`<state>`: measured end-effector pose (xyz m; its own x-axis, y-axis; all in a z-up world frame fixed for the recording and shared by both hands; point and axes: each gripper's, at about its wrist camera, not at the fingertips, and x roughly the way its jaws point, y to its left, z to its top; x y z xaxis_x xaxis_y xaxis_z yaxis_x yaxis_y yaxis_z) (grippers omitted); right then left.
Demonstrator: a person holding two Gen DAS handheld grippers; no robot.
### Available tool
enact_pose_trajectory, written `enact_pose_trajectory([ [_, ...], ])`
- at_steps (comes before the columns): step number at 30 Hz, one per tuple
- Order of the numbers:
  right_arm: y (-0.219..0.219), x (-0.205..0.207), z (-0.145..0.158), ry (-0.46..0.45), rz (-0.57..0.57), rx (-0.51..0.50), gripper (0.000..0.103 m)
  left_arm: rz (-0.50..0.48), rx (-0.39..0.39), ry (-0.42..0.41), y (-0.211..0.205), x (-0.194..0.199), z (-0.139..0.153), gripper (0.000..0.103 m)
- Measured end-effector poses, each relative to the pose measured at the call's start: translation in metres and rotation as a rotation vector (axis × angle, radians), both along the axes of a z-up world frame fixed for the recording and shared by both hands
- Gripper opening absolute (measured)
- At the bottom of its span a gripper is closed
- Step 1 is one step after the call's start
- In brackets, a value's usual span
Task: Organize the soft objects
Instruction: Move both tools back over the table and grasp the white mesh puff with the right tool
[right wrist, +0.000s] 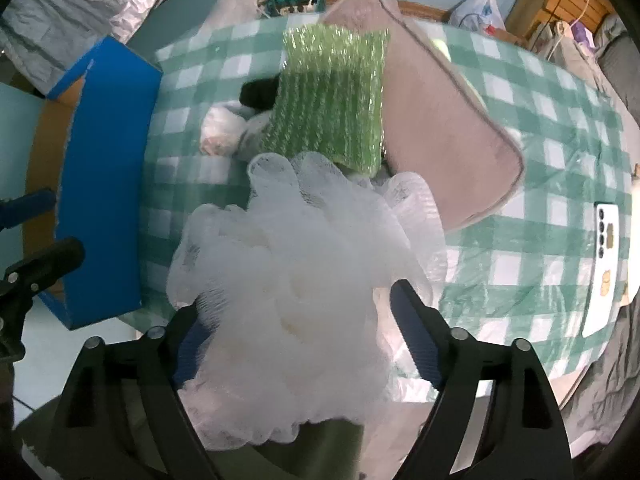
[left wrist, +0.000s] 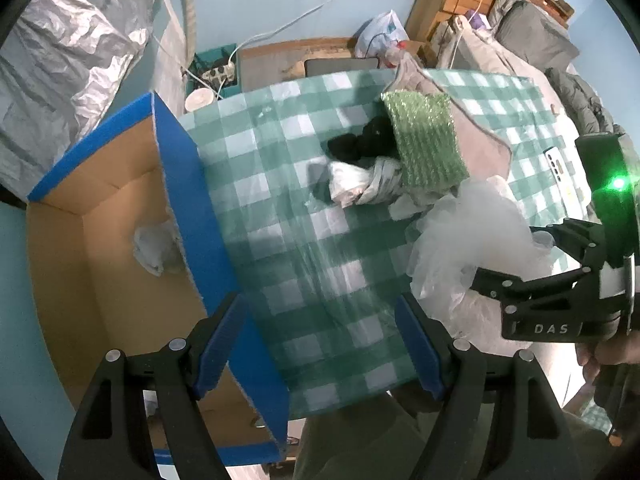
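A white mesh bath pouf [right wrist: 304, 240] lies near the front edge of the green-checked table [right wrist: 520, 240]. My right gripper [right wrist: 296, 300] points down over it, open, and the pouf bulges between its wide jaws. Behind the pouf are a glittery green pad [right wrist: 332, 100], a black soft item [right wrist: 258, 92], a crumpled white bundle [right wrist: 220, 128] and a pinkish cushion [right wrist: 440, 120]. My left gripper [left wrist: 318, 304] hangs open and empty over the table's left edge, beside the blue cardboard box [left wrist: 180, 184]. A pale crumpled item [left wrist: 154, 244] lies inside the box.
A white phone [right wrist: 606, 260] lies on the table's right side. The box stands on the floor against the table's left edge. Silver foil sheeting [left wrist: 72, 60] is at the far left, and a power strip [left wrist: 218, 74] with cables sits behind the table. A person's hand [left wrist: 612, 354] holds the right gripper.
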<state>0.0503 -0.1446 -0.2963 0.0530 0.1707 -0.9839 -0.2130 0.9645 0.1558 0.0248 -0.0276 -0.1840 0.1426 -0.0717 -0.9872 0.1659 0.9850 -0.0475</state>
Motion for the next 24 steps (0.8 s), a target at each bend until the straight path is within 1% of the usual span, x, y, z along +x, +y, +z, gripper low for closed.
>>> enact_pose_trajectory([
  [4, -0.001, -0.004, -0.016, 0.032, -0.004, 0.004, 0.091, -0.003, 0.008, 0.012, -0.003, -0.002, -0.005, 0.078],
  [9, -0.001, -0.011, -0.033, 0.046, -0.002, -0.007, 0.101, 0.005, 0.016, 0.023, -0.003, -0.002, -0.008, 0.078],
  [12, -0.005, -0.016, -0.044, 0.052, -0.011, -0.013, 0.101, 0.01, 0.02, 0.026, -0.002, -0.003, -0.008, 0.078],
  [17, -0.01, -0.024, -0.055, 0.033, -0.019, -0.009, 0.101, 0.017, 0.024, 0.029, -0.003, -0.004, -0.009, 0.078],
  [19, -0.011, -0.028, -0.06, 0.02, -0.013, -0.014, 0.102, 0.018, 0.025, 0.032, -0.004, -0.005, -0.01, 0.078],
  [24, -0.005, -0.035, -0.066, -0.013, 0.036, -0.062, 0.103, 0.006, 0.029, 0.034, -0.011, -0.007, -0.01, 0.078],
])
